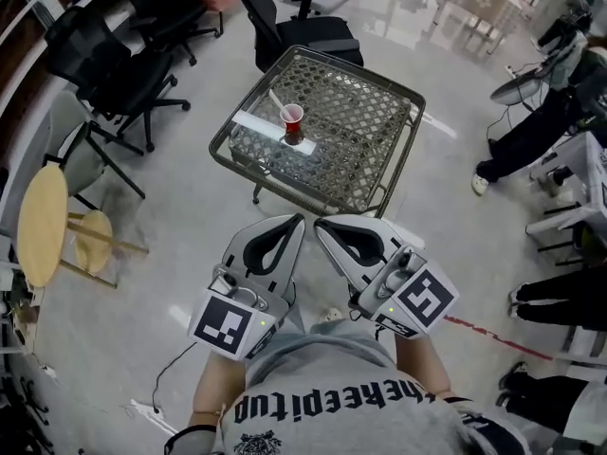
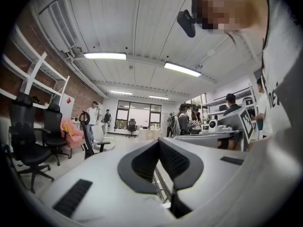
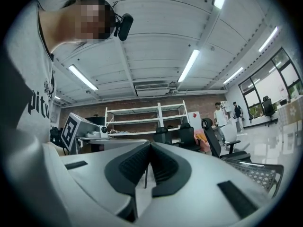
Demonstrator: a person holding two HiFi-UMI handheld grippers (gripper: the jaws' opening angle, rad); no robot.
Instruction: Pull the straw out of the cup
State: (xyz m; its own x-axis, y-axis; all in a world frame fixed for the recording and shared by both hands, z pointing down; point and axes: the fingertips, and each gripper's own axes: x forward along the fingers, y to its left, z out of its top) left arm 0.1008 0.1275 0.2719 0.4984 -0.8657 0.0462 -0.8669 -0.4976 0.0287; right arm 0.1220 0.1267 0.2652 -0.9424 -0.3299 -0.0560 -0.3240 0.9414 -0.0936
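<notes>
**Both grabbers are closed and far from the cup**

Head view: The small red plastic cup (image 1: pixel 293 121) stands near the middle of the grey woven table with the metal frame (image 1: pixel 248 102). A thin white straw (image 1: pixel 276 100) sticks out of the cup and leans up and to the left. The straw is in the cup, so the pull is not done yet. The cup is upright, with a long white strip lying just beside it. The left gripper (image 1: pixel 301 219) and the right gripper (image 1: pixel 319 222) are held side by side in front of the person's tummy, pointing at the table. They are well apart from the cup. I think the person holds them like this to walk them over to the table.

Left gripper view: The left gripper (image 2: pixel 158 142) has its two jaws together at the tips. Nothing is between them. The cup does not show here.

Right gripper view: The right gripper (image 3: pixel 150 144) is closed too, and it is empty. A corner of the woven table shows at the right.
</notes>
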